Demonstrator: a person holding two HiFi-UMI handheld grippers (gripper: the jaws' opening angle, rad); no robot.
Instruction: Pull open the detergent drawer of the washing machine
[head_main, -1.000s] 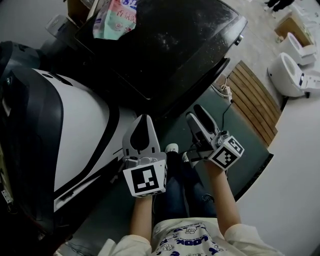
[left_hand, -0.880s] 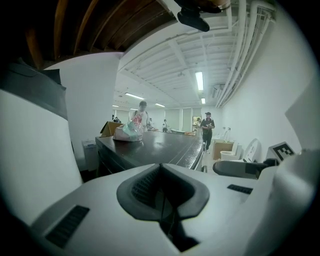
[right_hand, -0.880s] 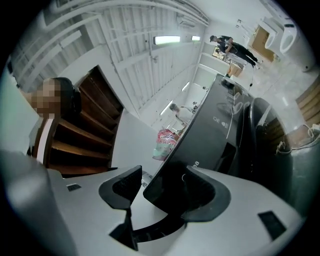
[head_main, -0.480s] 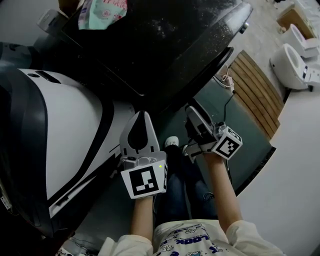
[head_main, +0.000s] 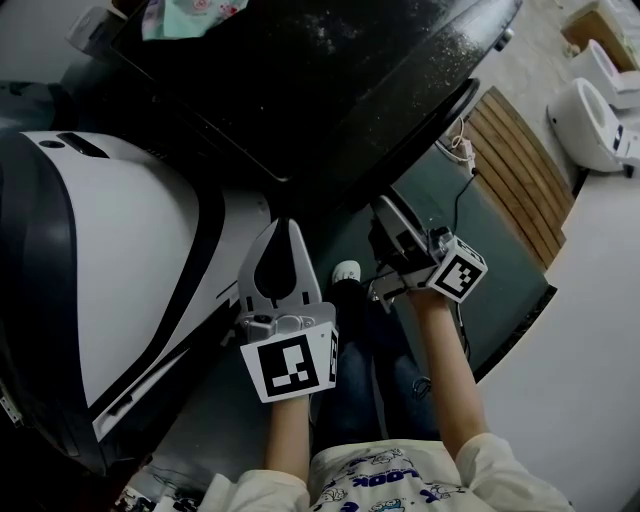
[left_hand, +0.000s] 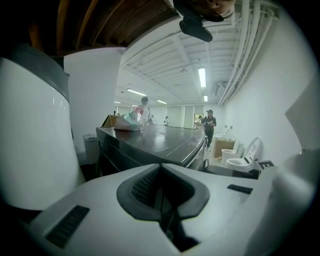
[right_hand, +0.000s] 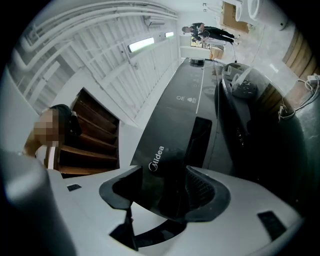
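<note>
right gripper view aims the parted, empty right tongs (right_hand: 163, 189) at the dark washing machine (right_hand: 186, 95), probably lining up on its seemingly flush detergent drawer (right_hand: 199, 142). left tongs (left_hand: 161, 197) are pressed together, idle nearer.

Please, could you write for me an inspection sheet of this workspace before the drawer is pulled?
Surface: dark top of the washing machine, pale specks on it.
Job's things: darker panel beside the Midea mark, possibly the detergent drawer; it looks shut.
Clutter: printed bag on the machine's far corner.
Grippers: left gripper shut, empty; right gripper open, empty, pointed at the panel.
Cables: white cable on the floor by the wooden slats.
Surroundings: white appliance at the left; toilets at the right; people far off.
</note>
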